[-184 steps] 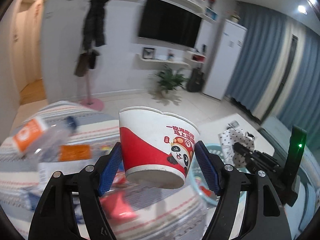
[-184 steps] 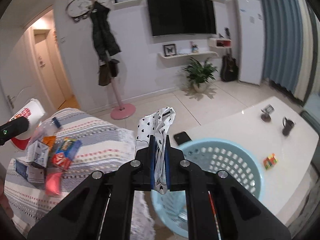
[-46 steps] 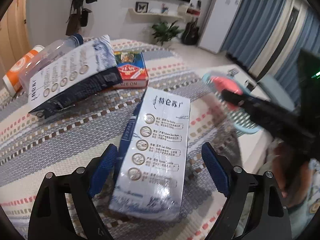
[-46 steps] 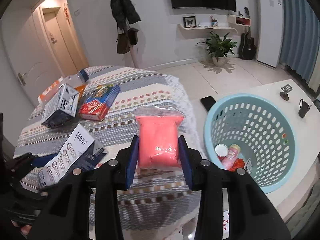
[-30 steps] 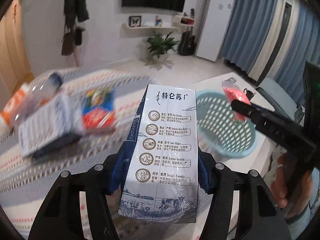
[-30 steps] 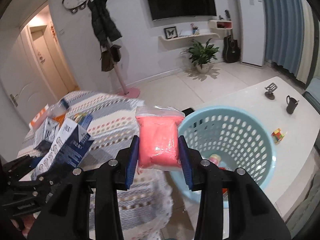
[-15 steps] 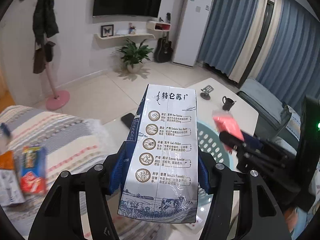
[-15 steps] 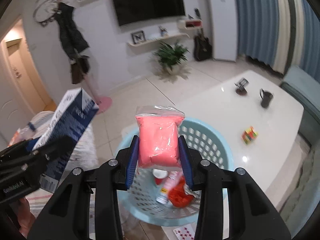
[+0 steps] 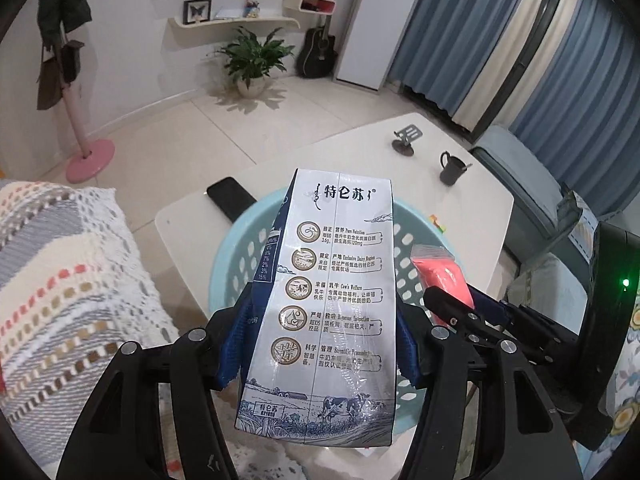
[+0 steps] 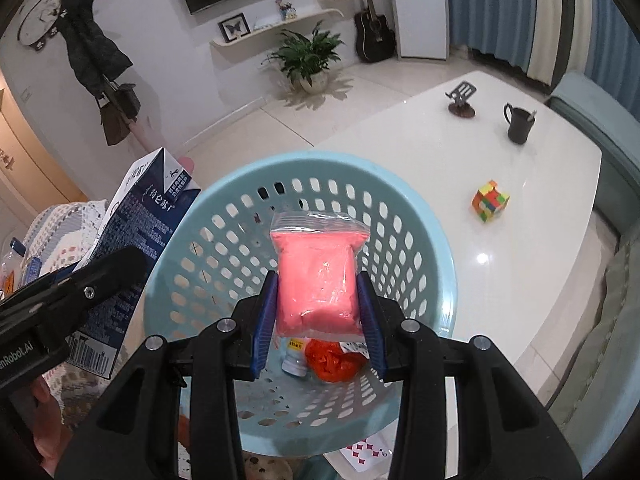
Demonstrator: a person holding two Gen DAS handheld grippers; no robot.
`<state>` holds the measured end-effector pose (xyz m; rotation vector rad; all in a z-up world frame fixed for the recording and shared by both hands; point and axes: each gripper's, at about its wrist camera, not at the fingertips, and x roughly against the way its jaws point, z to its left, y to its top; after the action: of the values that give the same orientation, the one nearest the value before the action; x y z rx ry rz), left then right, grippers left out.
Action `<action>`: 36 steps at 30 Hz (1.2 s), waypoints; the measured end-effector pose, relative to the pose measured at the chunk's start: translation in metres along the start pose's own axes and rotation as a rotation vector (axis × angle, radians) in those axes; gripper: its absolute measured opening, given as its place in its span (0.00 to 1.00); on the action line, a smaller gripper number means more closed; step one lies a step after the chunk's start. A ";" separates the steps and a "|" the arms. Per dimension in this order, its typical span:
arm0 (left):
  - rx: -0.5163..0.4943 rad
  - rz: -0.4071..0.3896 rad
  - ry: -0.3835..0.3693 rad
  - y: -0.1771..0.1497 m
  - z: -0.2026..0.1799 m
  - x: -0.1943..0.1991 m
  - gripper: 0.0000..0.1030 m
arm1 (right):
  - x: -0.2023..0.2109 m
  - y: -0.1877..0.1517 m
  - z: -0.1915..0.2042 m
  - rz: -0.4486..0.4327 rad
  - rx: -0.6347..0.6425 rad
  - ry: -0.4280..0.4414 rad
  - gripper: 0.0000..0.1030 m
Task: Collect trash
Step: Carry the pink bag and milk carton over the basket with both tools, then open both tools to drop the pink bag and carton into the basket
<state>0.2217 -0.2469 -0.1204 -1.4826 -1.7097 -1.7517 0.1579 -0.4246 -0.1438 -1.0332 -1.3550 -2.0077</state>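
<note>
Left wrist view: the milk carton (image 9: 332,312) is clamped between the blue pads of the left gripper (image 9: 318,344), standing lengthwise along the fingers and held above the near rim of the blue basket (image 9: 224,256). Just to its right the right gripper (image 9: 460,308) squeezes a pink bag (image 9: 440,276), also over the basket.

Right wrist view: the pink bag (image 10: 318,276) sits upright between the closed pads of the right gripper (image 10: 318,312), directly above the basket (image 10: 420,216) opening. Inside the basket lie a small white bottle (image 10: 294,356) and a red wrapper (image 10: 332,364). The carton (image 10: 132,248) hangs at the basket's left edge. The basket rests on a white table (image 10: 520,184) with a puzzle cube (image 10: 490,200), a dark mug (image 10: 520,122) and a phone stand (image 10: 462,100) well apart from it. A striped cloth (image 9: 60,280) lies left.
</note>
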 end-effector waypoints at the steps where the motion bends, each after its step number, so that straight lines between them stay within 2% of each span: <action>1: -0.002 0.006 0.001 -0.001 0.000 -0.002 0.57 | 0.000 0.000 -0.001 0.002 -0.006 0.000 0.35; 4: 0.000 0.019 -0.004 0.000 0.000 -0.003 0.60 | -0.002 -0.001 -0.004 0.013 -0.018 0.006 0.37; 7: 0.001 0.009 0.000 0.000 0.001 0.001 0.67 | -0.002 -0.001 -0.004 0.011 -0.017 0.005 0.45; 19: 0.015 -0.039 -0.005 -0.006 0.008 0.033 0.67 | 0.023 -0.005 0.018 -0.027 0.037 0.034 0.46; 28: 0.083 -0.150 0.000 -0.015 0.044 0.101 0.67 | 0.067 -0.002 0.085 -0.117 0.171 0.098 0.46; 36: 0.173 -0.296 0.089 -0.038 0.105 0.188 0.67 | 0.091 -0.011 0.166 -0.159 0.298 0.214 0.46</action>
<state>0.1584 -0.0644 -0.0177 -1.1087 -2.0584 -1.7231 0.1474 -0.2661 -0.0402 -0.5774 -1.5965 -1.8864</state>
